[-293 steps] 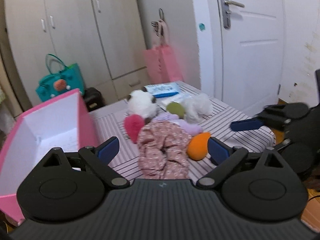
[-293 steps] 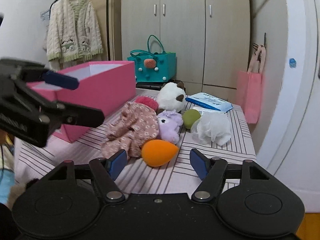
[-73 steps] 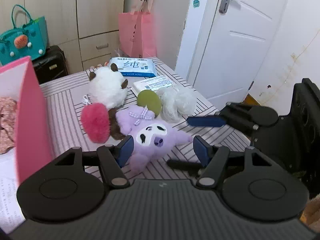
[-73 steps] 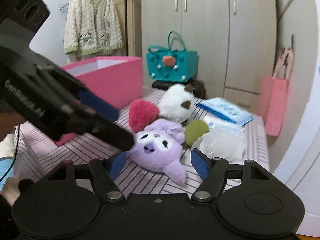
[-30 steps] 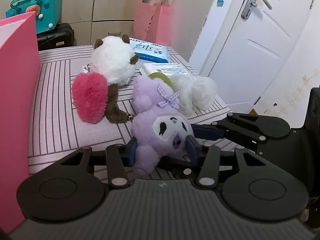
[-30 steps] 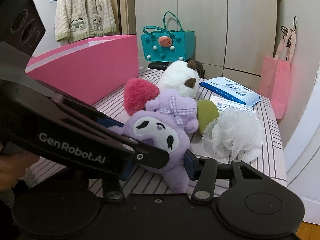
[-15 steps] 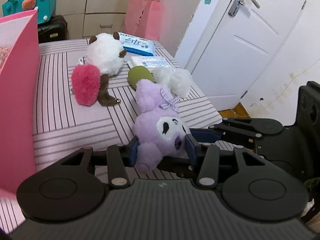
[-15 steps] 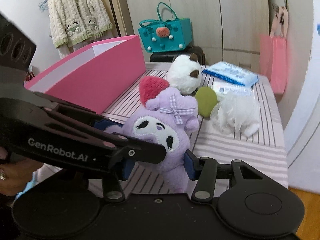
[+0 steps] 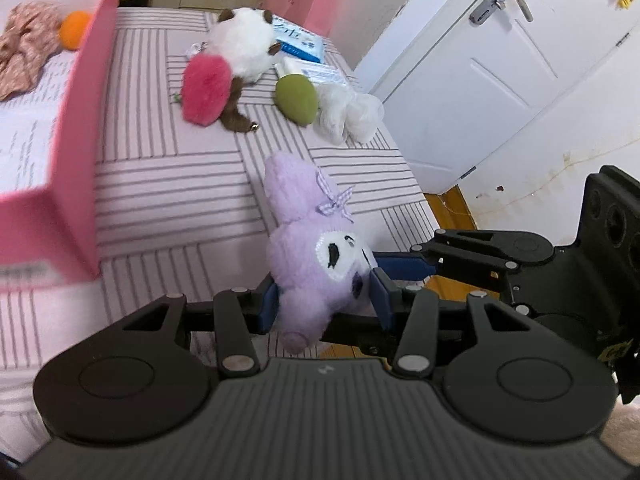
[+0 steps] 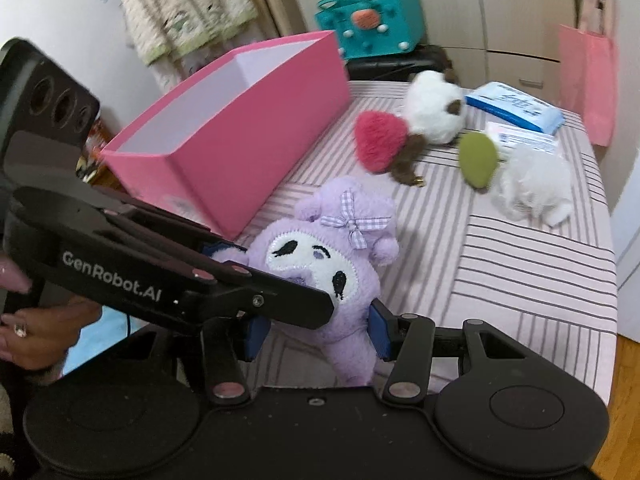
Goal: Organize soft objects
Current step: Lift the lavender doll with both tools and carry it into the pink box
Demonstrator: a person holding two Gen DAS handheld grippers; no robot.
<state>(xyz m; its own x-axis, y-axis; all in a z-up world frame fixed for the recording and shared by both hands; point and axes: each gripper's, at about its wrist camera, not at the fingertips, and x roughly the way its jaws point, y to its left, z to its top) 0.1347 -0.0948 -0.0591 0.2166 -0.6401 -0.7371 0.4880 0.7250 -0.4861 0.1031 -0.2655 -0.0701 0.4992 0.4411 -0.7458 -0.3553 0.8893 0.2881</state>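
The purple plush (image 9: 316, 256) hangs above the striped worktop (image 9: 168, 208), clamped from both sides: the left gripper (image 9: 323, 305) squeezes its lower body between blue pads, and the right gripper (image 10: 316, 330) grips it too, its pads pressed into the fur. Beside it stands the pink box (image 10: 240, 140), holding a floral cloth (image 9: 24, 46) and an orange sponge (image 9: 74, 28). Farther back on the worktop lie a red pom (image 9: 206, 90), a white plush (image 9: 248, 42), a green sponge (image 9: 297, 94) and a white mesh puff (image 9: 350, 110).

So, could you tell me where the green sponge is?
The green sponge lies on the striped table, between the pink pom-pom and the white mesh puff.
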